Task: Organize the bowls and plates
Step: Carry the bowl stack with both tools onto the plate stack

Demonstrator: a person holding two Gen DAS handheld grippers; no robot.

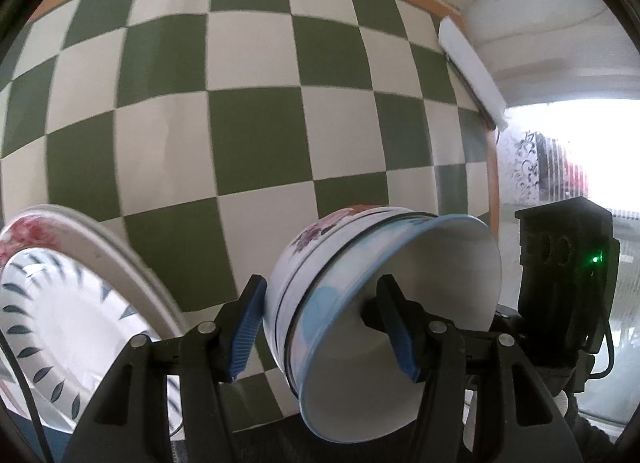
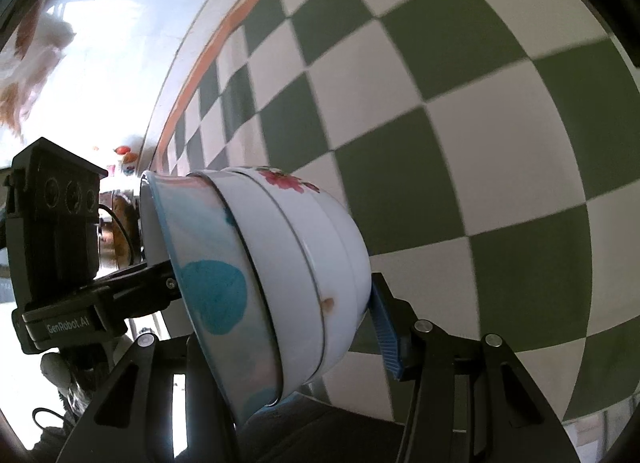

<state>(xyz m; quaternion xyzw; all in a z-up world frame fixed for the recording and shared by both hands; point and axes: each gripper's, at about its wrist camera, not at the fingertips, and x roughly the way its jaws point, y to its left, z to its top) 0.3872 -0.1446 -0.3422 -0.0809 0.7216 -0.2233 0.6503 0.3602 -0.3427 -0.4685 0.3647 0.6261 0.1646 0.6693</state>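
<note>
Holding a nested stack of bowls (image 1: 360,283) sideways off the checkered desk (image 1: 256,111), both tools are clamped on it: the left tool (image 1: 324,327) pinches the wall with one finger inside the blue-rimmed bowl, and the right tool (image 2: 280,303) grips the same stack (image 2: 280,263) from the opposite side. Stack's axis lies roughly level between the two, mouth facing the right tool's side. My guess is it goes near the plates (image 1: 60,323) at the left tool's left, so the left hand's nearer
</note>
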